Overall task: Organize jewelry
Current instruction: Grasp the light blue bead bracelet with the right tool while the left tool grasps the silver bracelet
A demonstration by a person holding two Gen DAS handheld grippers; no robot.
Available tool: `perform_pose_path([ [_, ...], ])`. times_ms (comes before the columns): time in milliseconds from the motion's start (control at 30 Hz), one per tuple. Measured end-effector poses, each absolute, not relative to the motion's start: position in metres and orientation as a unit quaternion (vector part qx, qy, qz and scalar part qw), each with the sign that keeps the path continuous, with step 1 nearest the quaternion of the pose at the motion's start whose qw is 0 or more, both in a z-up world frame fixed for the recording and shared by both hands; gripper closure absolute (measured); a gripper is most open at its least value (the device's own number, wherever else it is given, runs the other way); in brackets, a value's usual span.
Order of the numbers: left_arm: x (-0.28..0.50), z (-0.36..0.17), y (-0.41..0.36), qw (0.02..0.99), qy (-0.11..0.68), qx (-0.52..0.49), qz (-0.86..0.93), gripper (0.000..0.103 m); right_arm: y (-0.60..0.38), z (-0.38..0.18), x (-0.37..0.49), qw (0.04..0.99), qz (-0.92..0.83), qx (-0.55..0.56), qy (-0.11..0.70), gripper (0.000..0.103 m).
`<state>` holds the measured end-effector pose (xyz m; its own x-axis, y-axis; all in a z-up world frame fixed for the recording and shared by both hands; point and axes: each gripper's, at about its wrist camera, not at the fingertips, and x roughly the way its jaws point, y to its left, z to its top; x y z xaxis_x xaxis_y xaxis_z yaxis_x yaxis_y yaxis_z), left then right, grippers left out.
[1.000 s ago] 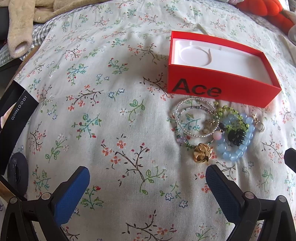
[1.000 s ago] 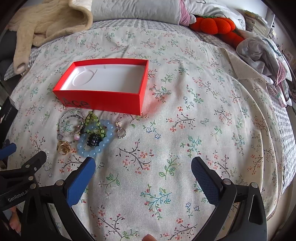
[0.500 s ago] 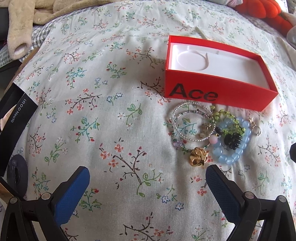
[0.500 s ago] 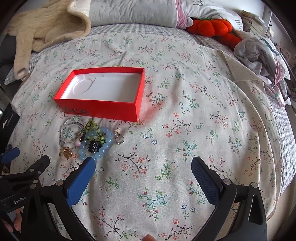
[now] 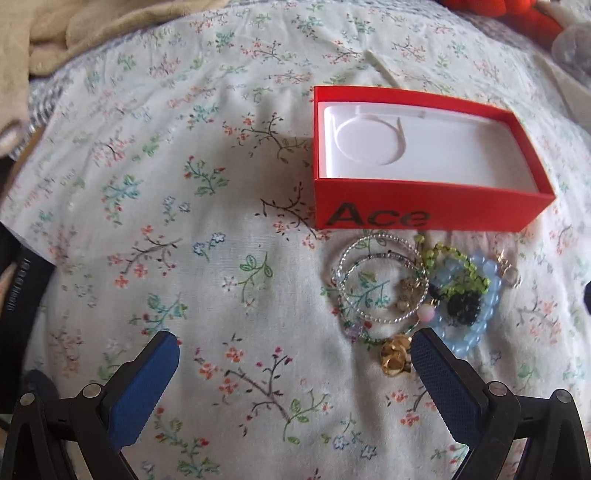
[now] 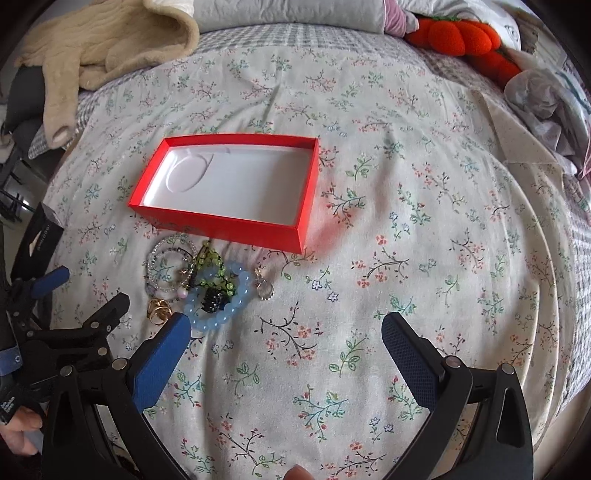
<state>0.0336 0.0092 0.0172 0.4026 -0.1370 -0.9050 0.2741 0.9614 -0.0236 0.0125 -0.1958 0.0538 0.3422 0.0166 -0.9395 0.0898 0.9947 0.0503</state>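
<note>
A red open box [image 5: 424, 216] [image 6: 221, 225] with a white insert lies on the floral bedspread. A pile of jewelry lies just in front of it: silver beaded bangles [image 5: 373, 280] [image 6: 166, 266], a green bead string [image 5: 458, 266] [image 6: 214, 275], a light blue bead bracelet [image 5: 476, 325] [image 6: 221, 317], a gold ring [image 5: 395, 356] [image 6: 159, 310] and a small silver ring [image 6: 265, 291]. My left gripper [image 5: 295, 354] is open and empty, its right finger [image 5: 439, 373] beside the gold ring. My right gripper [image 6: 286, 339] is open and empty, right of the pile.
A beige knit garment [image 6: 92, 44] and a pillow [image 6: 288, 14] lie at the back. An orange plush [image 6: 461, 37] and crumpled clothes [image 6: 546, 96] are at the back right. A black box [image 6: 40, 236] sits at the left bed edge.
Both grippers have moved forward and lower toward the jewelry pile. The left gripper's right finger now sits beside the gold ring. Both stay open.
</note>
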Motion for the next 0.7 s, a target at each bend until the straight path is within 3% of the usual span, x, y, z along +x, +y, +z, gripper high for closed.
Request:
perform_pose_path([
  [67, 0.039, 0.013, 0.021, 0.833, 0.537, 0.01, -0.137, 0.005, -0.204, 0.044, 0.013, 0.819, -0.014, 0.074, 0.569, 0.001],
  [133, 0.046, 0.007, 0.033, 0.826, 0.544, -0.051, -0.138, 0.015, -0.213, 0.031, 0.012, 0.81, -0.018, 0.105, 0.576, 0.008],
  [233, 0.055, -0.002, 0.038, 0.814, 0.551, -0.107, -0.152, 0.025, -0.215, 0.015, 0.018, 0.784, 0.021, 0.161, 0.599, 0.028],
  [300, 0.06, -0.007, 0.034, 0.811, 0.552, -0.115, -0.155, 0.038, -0.213, 0.008, 0.022, 0.775, 0.038, 0.182, 0.604, 0.045],
  [400, 0.07, -0.014, 0.03, 0.804, 0.557, -0.129, -0.162, 0.057, -0.207, 0.001, 0.027, 0.766, 0.054, 0.191, 0.611, 0.057],
  [567, 0.084, -0.025, 0.023, 0.797, 0.567, -0.137, -0.16, 0.074, -0.198, -0.013, 0.032, 0.75, 0.056, 0.202, 0.628, 0.069],
  [700, 0.089, -0.028, 0.017, 0.801, 0.562, -0.134, -0.154, 0.082, -0.193, -0.021, 0.041, 0.744, 0.059, 0.213, 0.63, 0.08],
])
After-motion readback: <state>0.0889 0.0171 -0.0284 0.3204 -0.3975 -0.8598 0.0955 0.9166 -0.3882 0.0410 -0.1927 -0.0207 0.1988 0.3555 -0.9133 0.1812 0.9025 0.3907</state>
